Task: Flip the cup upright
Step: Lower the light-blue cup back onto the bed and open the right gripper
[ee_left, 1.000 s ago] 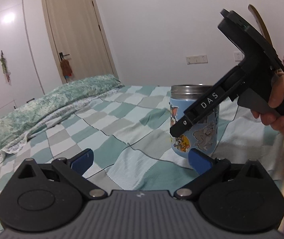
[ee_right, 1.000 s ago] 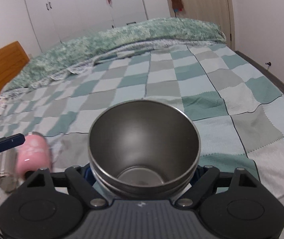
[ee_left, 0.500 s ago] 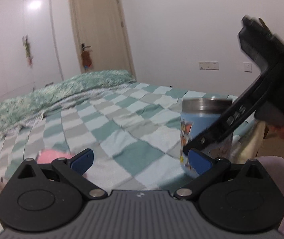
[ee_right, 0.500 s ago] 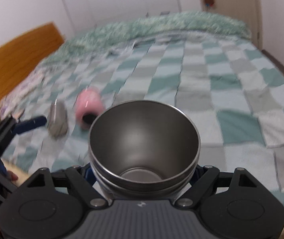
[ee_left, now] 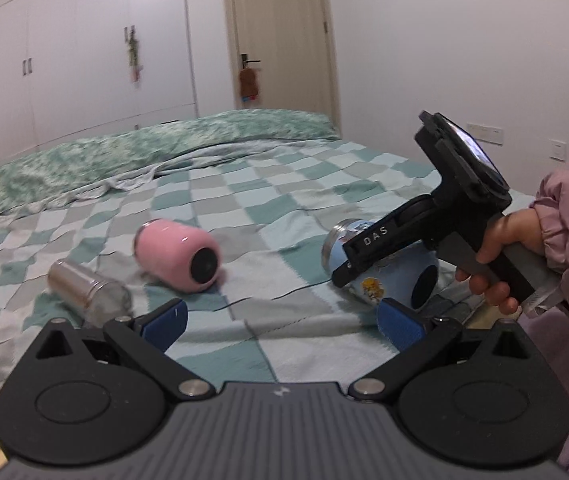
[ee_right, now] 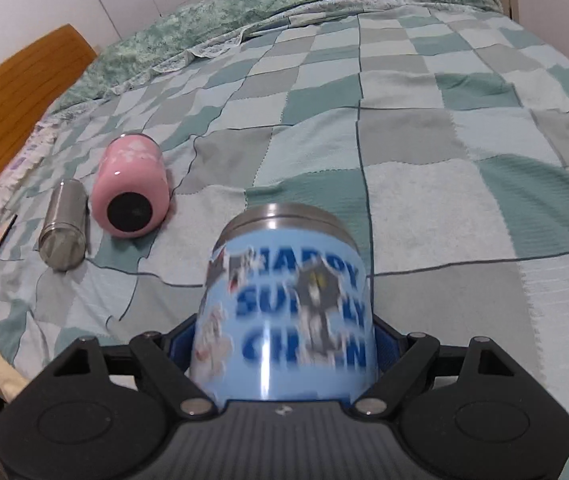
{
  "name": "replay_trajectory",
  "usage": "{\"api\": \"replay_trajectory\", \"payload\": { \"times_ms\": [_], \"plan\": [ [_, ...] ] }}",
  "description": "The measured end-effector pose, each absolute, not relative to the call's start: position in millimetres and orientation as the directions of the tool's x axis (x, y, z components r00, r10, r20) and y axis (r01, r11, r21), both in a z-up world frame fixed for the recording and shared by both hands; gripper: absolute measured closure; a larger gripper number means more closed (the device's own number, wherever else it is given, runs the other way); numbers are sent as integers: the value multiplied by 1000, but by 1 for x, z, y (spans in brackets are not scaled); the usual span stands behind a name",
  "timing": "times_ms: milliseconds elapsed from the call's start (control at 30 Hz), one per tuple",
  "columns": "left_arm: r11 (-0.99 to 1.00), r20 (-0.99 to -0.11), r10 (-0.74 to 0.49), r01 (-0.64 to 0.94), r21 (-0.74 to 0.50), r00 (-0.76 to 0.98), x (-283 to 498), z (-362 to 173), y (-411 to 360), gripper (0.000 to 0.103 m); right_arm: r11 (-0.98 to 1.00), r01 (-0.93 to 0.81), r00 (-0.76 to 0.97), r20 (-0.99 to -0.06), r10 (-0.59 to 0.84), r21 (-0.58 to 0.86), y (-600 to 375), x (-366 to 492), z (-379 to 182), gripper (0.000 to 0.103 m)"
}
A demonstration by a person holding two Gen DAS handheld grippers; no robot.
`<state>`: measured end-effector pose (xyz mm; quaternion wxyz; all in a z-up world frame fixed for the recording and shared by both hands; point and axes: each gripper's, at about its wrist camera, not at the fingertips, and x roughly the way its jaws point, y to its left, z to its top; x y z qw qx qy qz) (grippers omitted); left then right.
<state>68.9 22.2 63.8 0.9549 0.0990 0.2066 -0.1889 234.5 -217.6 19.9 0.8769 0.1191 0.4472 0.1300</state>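
A blue cartoon-printed steel cup [ee_right: 288, 312] lies tipped on its side between the fingers of my right gripper [ee_right: 284, 344], steel rim pointing away from the camera. The gripper is shut on it. In the left wrist view the same cup [ee_left: 384, 276] lies low over the bed, base toward the camera, held by the right gripper [ee_left: 348, 272]. A pink cup [ee_left: 178, 256] lies on its side on the checked bedspread; it also shows in the right wrist view [ee_right: 130, 192]. A small steel cup [ee_left: 84, 292] lies beside it. My left gripper [ee_left: 280, 324] is open and empty, above the bed's near edge.
The checked bedspread [ee_right: 424, 140] covers the bed. A green quilt [ee_left: 144, 152] is bunched along the far side. A wooden headboard [ee_right: 8, 92] stands at the left. A person's hand in a pink sleeve [ee_left: 524, 240] holds the right gripper.
The blue cup has turned from upright, mouth up, to lying on its side in the right gripper. The left gripper's view has swung left, bringing the pink and steel cups into sight.
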Motion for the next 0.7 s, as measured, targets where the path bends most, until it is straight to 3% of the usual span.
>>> {"api": "replay_trajectory", "payload": {
  "times_ms": [67, 167, 200, 533, 700],
  "plan": [
    [914, -437, -304, 388, 117, 846, 67, 66, 21, 0, 938, -138, 576, -745, 336, 317, -217, 233, 19, 18],
    [920, -443, -287, 373, 120, 849, 65, 68, 17, 0, 926, -199, 606, -703, 374, 321, -221, 220, 25, 1],
    [923, -445, -280, 367, 119, 850, 65, 69, 14, 0, 923, -212, 619, -687, 380, 320, -224, 216, 28, 0],
    [944, -458, -262, 323, 60, 850, 64, 71, -18, 0, 926, -295, 813, -448, 372, 234, -276, 150, 63, 0],
    [946, -479, -262, 321, 42, 838, 67, 73, -38, 0, 944, -284, 850, -411, 329, 169, -294, 136, 55, 0]
  ]
}}
